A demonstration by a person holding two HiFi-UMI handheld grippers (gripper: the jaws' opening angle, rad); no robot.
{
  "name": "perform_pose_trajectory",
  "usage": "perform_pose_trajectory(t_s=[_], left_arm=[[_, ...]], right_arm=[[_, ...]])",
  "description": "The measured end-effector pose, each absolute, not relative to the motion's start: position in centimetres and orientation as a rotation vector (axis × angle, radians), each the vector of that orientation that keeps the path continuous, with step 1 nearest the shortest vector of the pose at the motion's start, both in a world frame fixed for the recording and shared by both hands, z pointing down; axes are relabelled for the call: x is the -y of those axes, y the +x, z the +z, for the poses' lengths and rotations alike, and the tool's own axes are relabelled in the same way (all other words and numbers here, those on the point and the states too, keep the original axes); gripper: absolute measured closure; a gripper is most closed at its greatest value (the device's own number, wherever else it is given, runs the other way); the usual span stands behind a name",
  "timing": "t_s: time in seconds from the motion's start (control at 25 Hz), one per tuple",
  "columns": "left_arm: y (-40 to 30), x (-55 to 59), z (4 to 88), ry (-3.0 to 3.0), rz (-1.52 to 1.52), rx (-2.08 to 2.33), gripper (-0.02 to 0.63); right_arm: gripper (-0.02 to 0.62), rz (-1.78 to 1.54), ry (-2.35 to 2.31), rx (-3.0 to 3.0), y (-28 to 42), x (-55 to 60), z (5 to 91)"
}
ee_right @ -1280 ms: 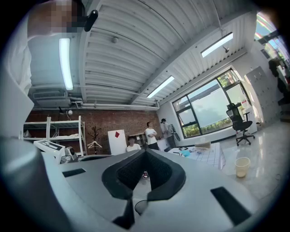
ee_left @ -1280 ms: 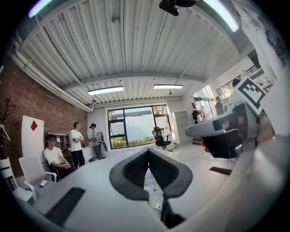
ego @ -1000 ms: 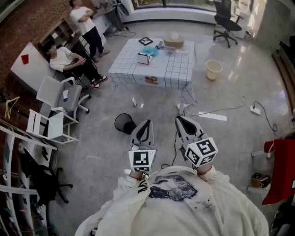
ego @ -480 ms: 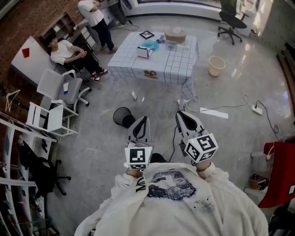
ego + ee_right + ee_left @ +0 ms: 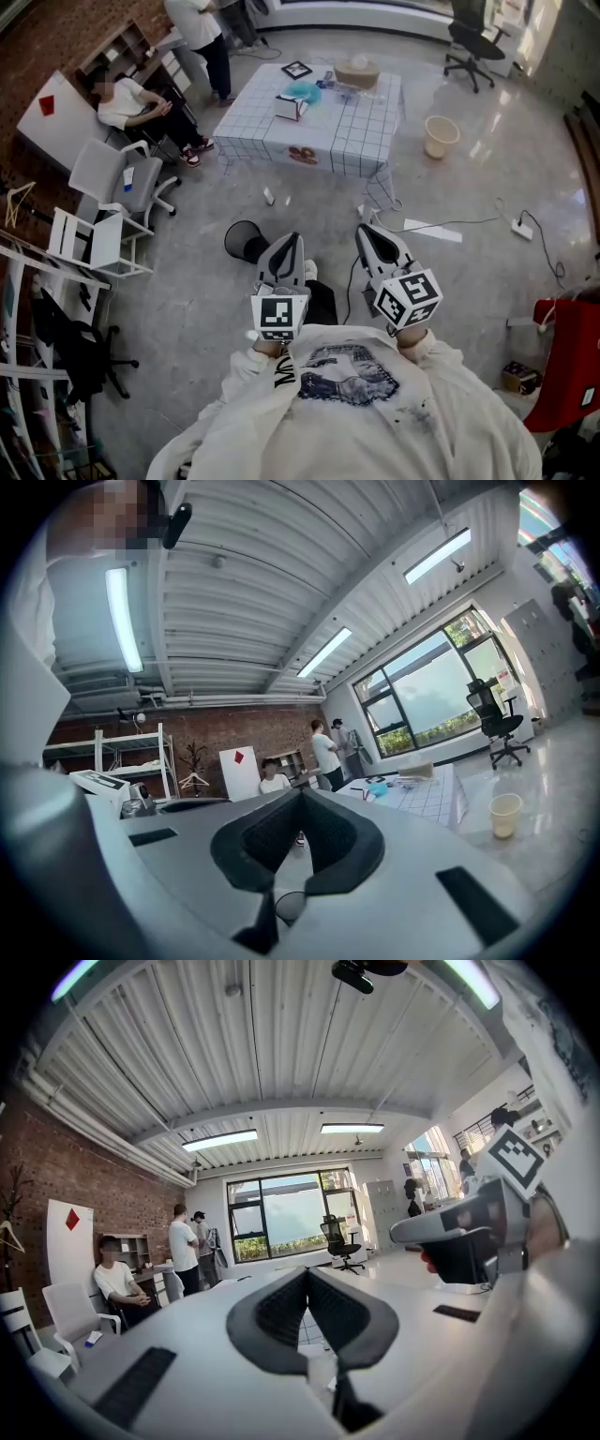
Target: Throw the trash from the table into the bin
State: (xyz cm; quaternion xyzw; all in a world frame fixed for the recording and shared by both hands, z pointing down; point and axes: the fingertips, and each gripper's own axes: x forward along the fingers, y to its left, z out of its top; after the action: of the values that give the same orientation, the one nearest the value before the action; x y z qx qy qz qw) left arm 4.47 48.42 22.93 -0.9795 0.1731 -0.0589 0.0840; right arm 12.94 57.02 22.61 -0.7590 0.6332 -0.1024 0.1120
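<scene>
Trash lies on the white grid-checked table across the room: a crumpled blue wrapper, a small white box and a beige round basket. It is too far off for me to make out more. The person stands well apart from the table, holding both tools level out in front. The left gripper has its jaws pressed together with nothing between them. The right gripper is closed the same way, and it too is empty.

A black round mesh bin sits on the grey floor between the person and the table, to their left. A cream plastic bucket stands off the table's right corner. I cannot tell which of the two is meant for the trash.

As I read it, the step in hand is just the approach, and nothing has been picked up. To do it well I would walk to the near edge of the table and step over the white cable trailing across the floor. The jaws should be spread before reaching in. The light wrapper probably wants a pinch from the side, and the box a grip across its narrow faces.
</scene>
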Motion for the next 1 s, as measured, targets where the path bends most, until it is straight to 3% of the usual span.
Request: perform_pose_trajectory(t_s=[0.4, 1.0], left_arm=[[12.0, -39.0, 25.4, -2.959, -0.193, -0.438, 0.600], [22.2, -14.5, 25.2, -2.973, -0.256, -0.401, 0.600]], right_arm=[[0.578, -0.394, -2.300, -1.803, 19.8, -48.2, 25.8], [0.578, -0.441, -2.393, -1.726, 31.4, -25.0, 25.6]])
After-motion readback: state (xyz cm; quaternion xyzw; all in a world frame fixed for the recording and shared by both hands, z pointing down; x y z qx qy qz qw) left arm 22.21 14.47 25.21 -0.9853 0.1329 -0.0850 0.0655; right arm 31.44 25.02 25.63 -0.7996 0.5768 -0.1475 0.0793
